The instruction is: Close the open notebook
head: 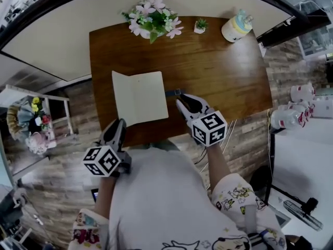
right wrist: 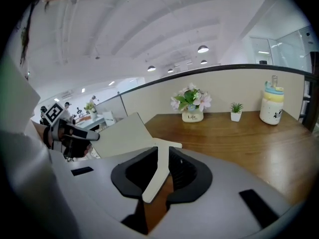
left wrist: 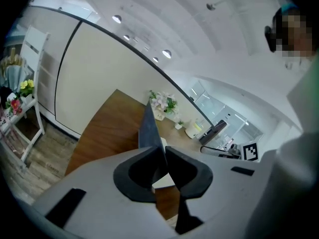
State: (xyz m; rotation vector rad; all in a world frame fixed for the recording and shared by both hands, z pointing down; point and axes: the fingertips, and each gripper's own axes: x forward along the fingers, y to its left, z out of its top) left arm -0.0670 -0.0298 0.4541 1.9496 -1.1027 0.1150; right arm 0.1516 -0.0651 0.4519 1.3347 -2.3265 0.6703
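Observation:
The notebook [head: 139, 97] lies near the front edge of the brown wooden table [head: 218, 72], showing a cream page. My left gripper [head: 120, 124] is at its lower left corner. In the left gripper view the left gripper [left wrist: 162, 166] is shut on a thin dark cover [left wrist: 148, 128], seen edge-on and standing up. My right gripper [head: 180, 104] is at the notebook's right edge, beside a dark strap [head: 174, 92]. In the right gripper view the right gripper [right wrist: 158, 176] grips a cream sheet [right wrist: 119, 133] that stretches away to the left.
At the table's far edge stand a pot of pink and white flowers [head: 152, 19], a small green plant [head: 200, 26] and a pastel jar [head: 237, 26]. A white rack with flowers [head: 31, 124] stands on the floor at left, white bottles [head: 296, 113] at right.

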